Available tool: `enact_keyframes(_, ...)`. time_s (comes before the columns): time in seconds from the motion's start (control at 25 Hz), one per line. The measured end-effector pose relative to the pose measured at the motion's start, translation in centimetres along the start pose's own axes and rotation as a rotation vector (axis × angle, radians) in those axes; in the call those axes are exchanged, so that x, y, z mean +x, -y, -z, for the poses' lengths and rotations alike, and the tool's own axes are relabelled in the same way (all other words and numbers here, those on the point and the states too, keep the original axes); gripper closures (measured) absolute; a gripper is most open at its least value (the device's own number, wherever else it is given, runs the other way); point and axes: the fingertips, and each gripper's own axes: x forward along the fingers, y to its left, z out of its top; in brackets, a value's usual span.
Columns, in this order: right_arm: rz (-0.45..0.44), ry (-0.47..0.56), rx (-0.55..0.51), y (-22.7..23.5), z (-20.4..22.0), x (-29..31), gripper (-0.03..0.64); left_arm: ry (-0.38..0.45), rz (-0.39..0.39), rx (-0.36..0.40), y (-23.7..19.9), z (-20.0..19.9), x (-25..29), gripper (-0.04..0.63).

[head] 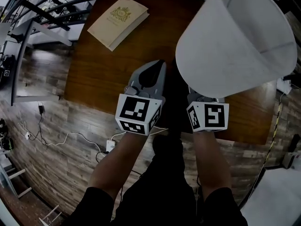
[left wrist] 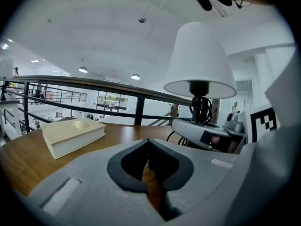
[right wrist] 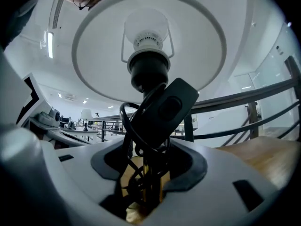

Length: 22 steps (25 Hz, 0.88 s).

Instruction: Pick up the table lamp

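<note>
Item: table lamp (head: 235, 41), standing at 2 o'clock on the bench (head: 108, 74). It has a matte white, tapered shade with a round rim, a black socket (right wrist: 149, 72) and a slim brass-coloured stem. The stem is wound with black cord (right wrist: 129, 126) that carries a flat black switch (right wrist: 165, 108).

Right tongs (right wrist: 148, 152): grey shell with dark pads. The jaws are spread wide on either side of the stem and cord coil and are not clamped on them.

Left tongs (head: 159, 64): at 9 o'clock of the lamp, over the bench. The jaws are closed tip to tip and hold nothing.

Bench: dark reddish-brown wood with a smooth sheen.

Book (head: 118, 21): at 11 o'clock, closed and lying flat, with a cream cover and a gold crest.

Room: a black metal railing (head: 42, 13) at 12 o'clock. The grey-brown plank floor (head: 51, 164) at 7 o'clock has a white cable (head: 70, 136) trailing across it. The ceiling (left wrist: 94, 32) is white with round lights.
</note>
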Motion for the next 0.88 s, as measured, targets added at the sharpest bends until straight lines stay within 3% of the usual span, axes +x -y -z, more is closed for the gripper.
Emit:
enact_keyframes(0.28,0.066,0.050,0.012,0.8,-0.2,0.9,0.456,0.003,-0.001,-0.021,-0.7,0.3,0.0,0.588)
enact_keyframes(0.4,0.080,0.047,0.024,1.2,-0.1,1.1,0.472,0.011,0.011,0.017,-0.8,0.1,0.1,0.588)
enact_keyframes(0.56,0.084,-0.005,0.061,1.6,0.8,1.1,0.492,-0.027,0.019,0.136,-0.9,0.9,0.2,0.588)
enact_keyframes(0.88,0.037,-0.146,0.067,1.5,1.9,1.5,0.512,-0.134,0.008,0.117,-1.7,2.2,-0.3,0.588)
